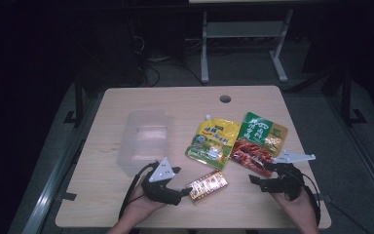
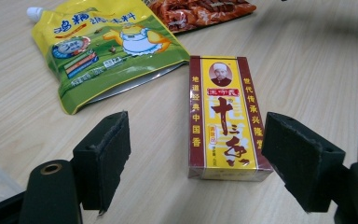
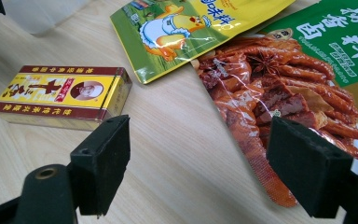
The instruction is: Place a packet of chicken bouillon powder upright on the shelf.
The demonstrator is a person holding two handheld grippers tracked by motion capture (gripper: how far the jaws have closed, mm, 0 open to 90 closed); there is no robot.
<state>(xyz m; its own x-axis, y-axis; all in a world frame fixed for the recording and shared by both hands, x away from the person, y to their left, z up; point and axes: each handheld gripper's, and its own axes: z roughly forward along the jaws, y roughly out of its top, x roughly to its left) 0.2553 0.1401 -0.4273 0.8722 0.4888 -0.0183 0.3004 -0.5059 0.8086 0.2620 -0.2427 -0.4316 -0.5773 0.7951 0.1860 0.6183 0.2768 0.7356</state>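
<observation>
A small red and yellow spice box point(image 1: 208, 185) lies flat near the table's front middle. My left gripper point(image 1: 180, 189) is just left of it, open; in the left gripper view the box point(image 2: 223, 116) lies ahead of the spread jaws, its near end reaching between them, closer to the right one. A yellow and green spouted pouch point(image 1: 213, 141) lies behind the box, and a green and red food packet point(image 1: 258, 142) to its right. My right gripper point(image 1: 263, 174) is open at the packet's near edge; the packet point(image 3: 284, 93) lies just ahead of its jaws, toward the right one.
A clear plastic lidded container point(image 1: 144, 139) stands on the left half of the wooden table point(image 1: 175, 102). A cable hole point(image 1: 225, 99) sits near the far edge. Beyond the table are a dark floor and a metal stand point(image 1: 243, 39).
</observation>
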